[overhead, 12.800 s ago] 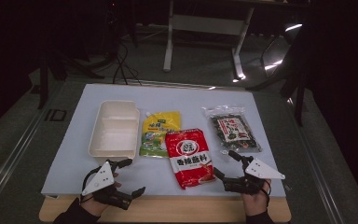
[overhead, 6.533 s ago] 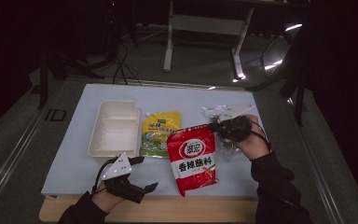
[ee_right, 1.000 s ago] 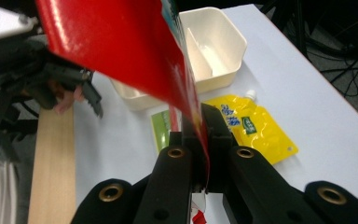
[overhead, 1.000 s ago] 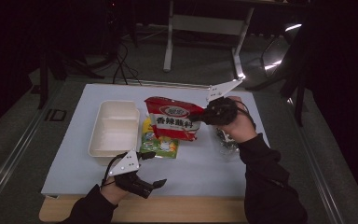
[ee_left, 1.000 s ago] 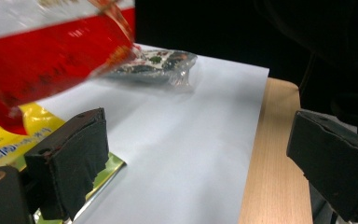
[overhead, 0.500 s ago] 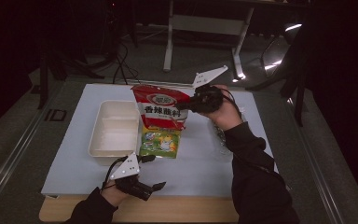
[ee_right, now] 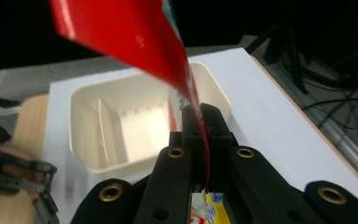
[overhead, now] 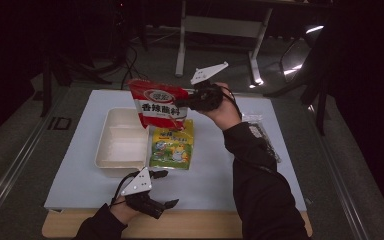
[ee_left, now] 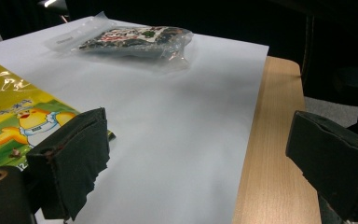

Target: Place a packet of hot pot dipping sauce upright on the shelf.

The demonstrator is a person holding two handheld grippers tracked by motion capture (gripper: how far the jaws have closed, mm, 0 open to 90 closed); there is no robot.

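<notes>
The red packet (overhead: 160, 104) hangs in the air at the upper middle of the high view, pinched by its right edge between the clenched fingers (ee_right: 216, 123) of the right gripper (overhead: 192, 102). In the right gripper view the edge runs straight down into the slit between the two black fingers, with the rest of the packet rising toward the upper left of the frame. It is a glossy red pouch with a white label band and dark characters, tilted slightly. Its lower edge hangs above the white tray (overhead: 111, 161) and the yellow packet (overhead: 172, 147) lying just right of the tray. A clear bag of dark contents (overhead: 265, 135) lies at the right, partly behind the sleeve. The left gripper (overhead: 161, 189) rests at the table's (overhead: 215, 222) near edge, its fingers (ee_left: 77, 154) spread wide and grasping nothing.
</notes>
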